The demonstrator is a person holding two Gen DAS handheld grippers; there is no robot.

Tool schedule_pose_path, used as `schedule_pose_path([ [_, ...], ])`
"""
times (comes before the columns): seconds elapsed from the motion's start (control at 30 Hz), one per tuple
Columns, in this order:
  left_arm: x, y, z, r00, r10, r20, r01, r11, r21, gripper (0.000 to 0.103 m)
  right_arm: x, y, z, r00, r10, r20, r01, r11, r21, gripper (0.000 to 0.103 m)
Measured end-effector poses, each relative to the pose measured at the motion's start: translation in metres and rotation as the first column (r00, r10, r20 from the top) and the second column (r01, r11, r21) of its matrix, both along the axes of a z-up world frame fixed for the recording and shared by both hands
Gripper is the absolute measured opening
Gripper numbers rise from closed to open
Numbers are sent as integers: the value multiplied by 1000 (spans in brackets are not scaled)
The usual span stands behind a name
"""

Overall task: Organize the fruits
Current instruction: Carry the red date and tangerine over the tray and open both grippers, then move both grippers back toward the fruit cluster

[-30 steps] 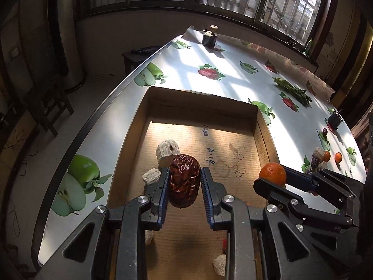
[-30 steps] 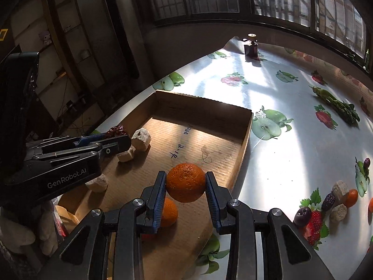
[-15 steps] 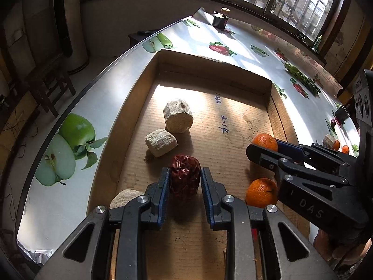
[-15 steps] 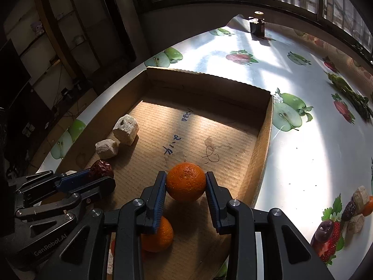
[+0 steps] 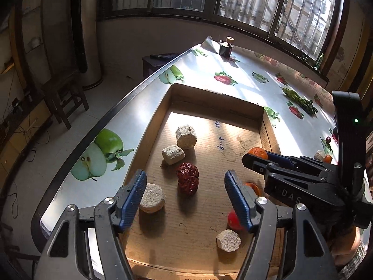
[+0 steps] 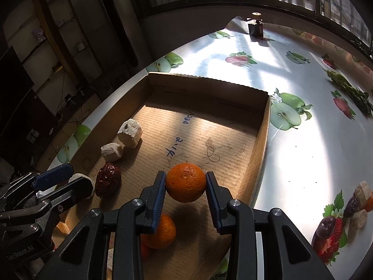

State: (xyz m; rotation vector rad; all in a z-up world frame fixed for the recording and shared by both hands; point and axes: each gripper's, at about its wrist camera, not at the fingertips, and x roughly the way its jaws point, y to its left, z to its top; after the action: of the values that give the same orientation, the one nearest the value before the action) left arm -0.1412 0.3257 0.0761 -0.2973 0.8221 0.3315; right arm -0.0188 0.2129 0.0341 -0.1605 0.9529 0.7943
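left tongs (image 5: 185, 194) stand apart over the cardboard tray (image 5: 149, 140), their jaws having just opened; the red date (image 5: 187, 181) they carried a second ago now lies loose on the tray floor between the blue pads, touching neither. it rests just at 5 o'clock of two pale chunks (image 5: 173, 154), with a round pale piece (image 5: 152, 197) at its 8 o'clock by the left pad. in the right wrist view the right tongs (image 6: 185, 187) are clamped on an orange (image 6: 185, 182), held above the tray floor near the right wall, as half a second ago; a second orange (image 6: 160, 232) sits under them at 7 o'clock. more fruit (image 6: 349, 212) waits on the fruit-print surface (image 6: 291, 163) at 4 o'clock, well apart from the tray. the date appears delivered, so the left hand looks free to fetch another piece, while the orange is judged next to be set down beside its twin.
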Motion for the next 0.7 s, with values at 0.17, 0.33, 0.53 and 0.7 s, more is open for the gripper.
schedule_pose_path([
  [0.17, -7, -19, 10, 999, -30, 25, 29, 999, 28, 78, -8, -2, 6, 1000, 6, 27, -6, 1000, -1, 46],
  [0.33, -16, -39, 17, 998, -51, 32, 48, 996, 76, 82, -18, -20, 20, 998, -13, 58, 11, 999, 37, 46],
  [0.53, -24, -63, 26, 997, -67, 35, 62, 991, 121, 83, -30, -66, 35, 994, -65, 85, 60, 996, 64, 49],
  [0.7, -26, -83, 29, 995, -100, 24, 95, 984, 153, 83, -35, -123, 34, 986, -139, 92, 133, 989, 63, 51],
])
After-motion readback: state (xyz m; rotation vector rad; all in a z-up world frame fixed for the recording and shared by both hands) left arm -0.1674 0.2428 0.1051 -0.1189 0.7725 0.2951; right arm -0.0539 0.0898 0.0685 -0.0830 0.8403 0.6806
